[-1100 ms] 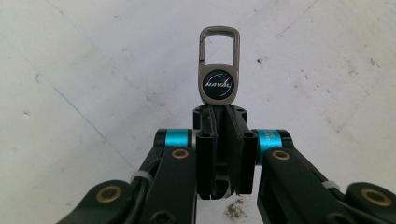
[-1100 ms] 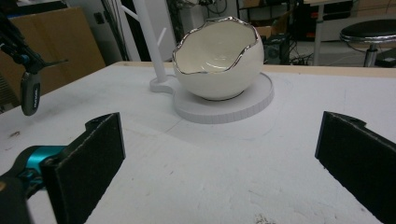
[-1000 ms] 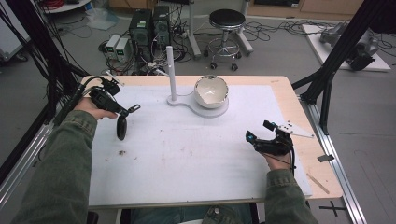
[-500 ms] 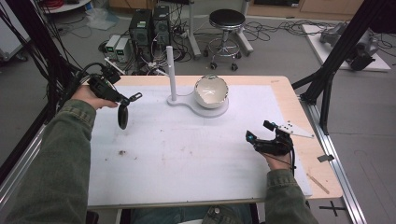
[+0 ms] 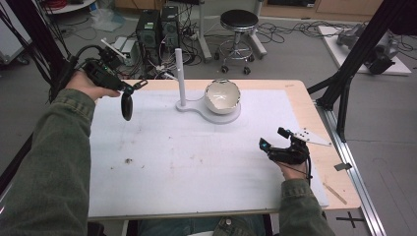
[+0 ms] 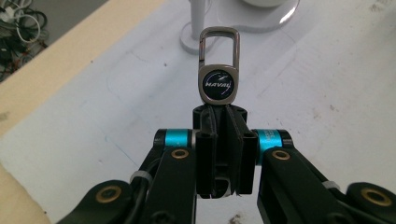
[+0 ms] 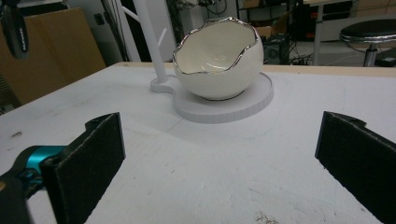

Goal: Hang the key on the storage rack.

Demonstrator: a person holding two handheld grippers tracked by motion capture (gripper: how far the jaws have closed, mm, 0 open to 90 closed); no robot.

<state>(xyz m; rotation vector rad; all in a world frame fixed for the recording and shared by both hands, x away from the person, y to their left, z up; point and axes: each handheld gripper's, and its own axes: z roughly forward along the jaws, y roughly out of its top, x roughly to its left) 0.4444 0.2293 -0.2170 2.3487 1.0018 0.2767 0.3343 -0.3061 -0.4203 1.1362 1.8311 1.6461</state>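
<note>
Left gripper (image 5: 132, 87) clamped on the key fob (image 5: 127, 105), left of the empty egg-shaped bowl (image 5: 222, 96); right gripper (image 5: 272, 142), jaws apart, near it.

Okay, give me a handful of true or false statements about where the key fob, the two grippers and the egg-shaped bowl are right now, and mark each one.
1. The left gripper is shut on the key fob. True.
2. The key fob lies flat on the table. False: it hangs in the air from the left gripper, above the table's left edge.
3. The right gripper is open with nothing between its jaws. True.
4. The bowl hangs from the white post. False: it sits on the round base beside the post.
5. The right gripper holds the bowl. False: it rests well short of it, near the table's right side.
</note>
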